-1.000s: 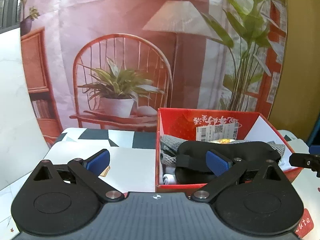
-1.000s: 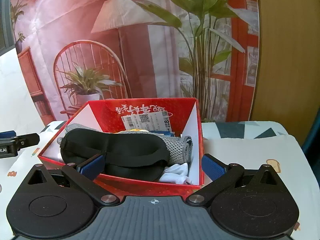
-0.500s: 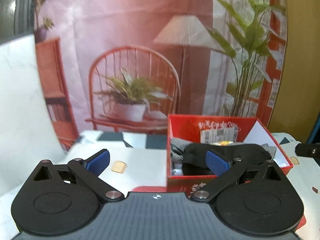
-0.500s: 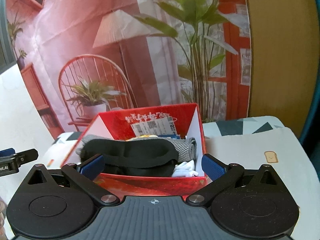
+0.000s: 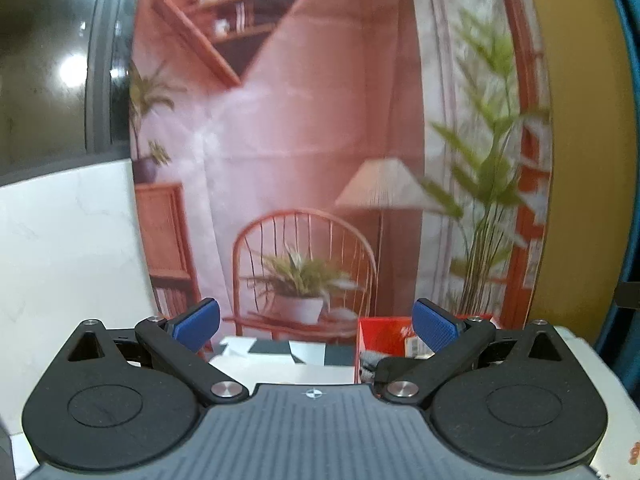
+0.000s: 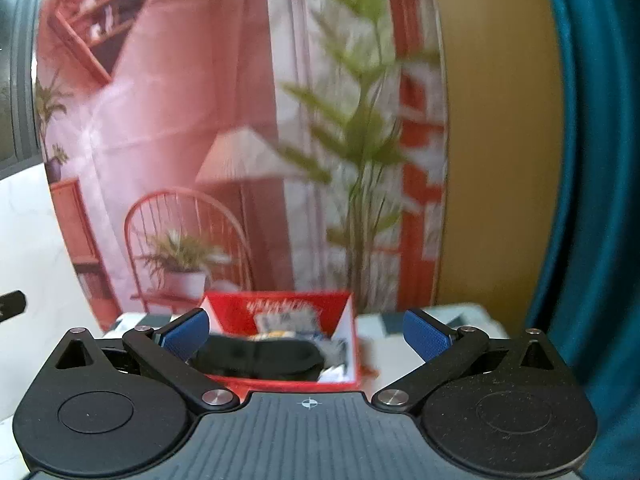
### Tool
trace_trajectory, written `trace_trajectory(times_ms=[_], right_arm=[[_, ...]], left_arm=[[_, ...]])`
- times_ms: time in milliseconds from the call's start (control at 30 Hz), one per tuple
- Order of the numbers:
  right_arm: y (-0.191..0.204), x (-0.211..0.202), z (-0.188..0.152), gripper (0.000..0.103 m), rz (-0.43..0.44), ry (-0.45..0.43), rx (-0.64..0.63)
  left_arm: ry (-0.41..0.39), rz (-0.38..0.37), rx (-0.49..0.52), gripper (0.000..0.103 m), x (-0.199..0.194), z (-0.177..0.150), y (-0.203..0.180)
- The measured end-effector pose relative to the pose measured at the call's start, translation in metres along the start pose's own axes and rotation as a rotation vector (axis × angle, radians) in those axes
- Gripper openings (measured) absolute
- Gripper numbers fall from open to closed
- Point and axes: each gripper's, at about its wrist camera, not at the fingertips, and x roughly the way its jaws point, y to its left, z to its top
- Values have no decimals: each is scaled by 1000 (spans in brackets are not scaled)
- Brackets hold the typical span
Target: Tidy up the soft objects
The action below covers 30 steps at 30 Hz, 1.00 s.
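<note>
A red cardboard box [image 6: 344, 324] stands on the table ahead of me. A black sleep mask [image 6: 260, 356] lies on top of its contents, with grey knit fabric [image 6: 332, 350] and something white [image 6: 334, 374] at its right end. My right gripper [image 6: 306, 334] is open and empty, well back from the box. In the left wrist view only the box's left corner [image 5: 378, 330] and a bit of grey fabric [image 5: 370, 358] show past the right finger. My left gripper [image 5: 316, 326] is open and empty too, tilted up toward the backdrop.
A printed backdrop [image 5: 320, 160] of a chair, lamp and plants hangs behind the table. The tablecloth [image 5: 280, 364] is white with dark shapes. A white wall [image 5: 60, 260] is at left, a teal curtain [image 6: 592, 160] at right. The left gripper's tip [image 6: 12, 302] pokes in at left.
Both grippers have pulled back from the box and tilted upward, so the box now looks smaller and lower. Both stay open; the views are motion-blurred.
</note>
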Motion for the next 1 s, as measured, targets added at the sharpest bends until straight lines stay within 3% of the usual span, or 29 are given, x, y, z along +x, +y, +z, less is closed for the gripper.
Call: trace_trajectory(times_ms=[200, 400, 1000], right_arm=[[5, -72, 13, 103, 23, -61, -24], [1, -116, 15, 103, 22, -117, -16], [-5, -121, 6, 103, -17, -109, -30]], left_arm=[[-71, 25, 35, 103, -57, 19, -12], [-100, 25, 4, 103, -86, 21, -19], [-87, 25, -18, 103, -84, 13, -13]])
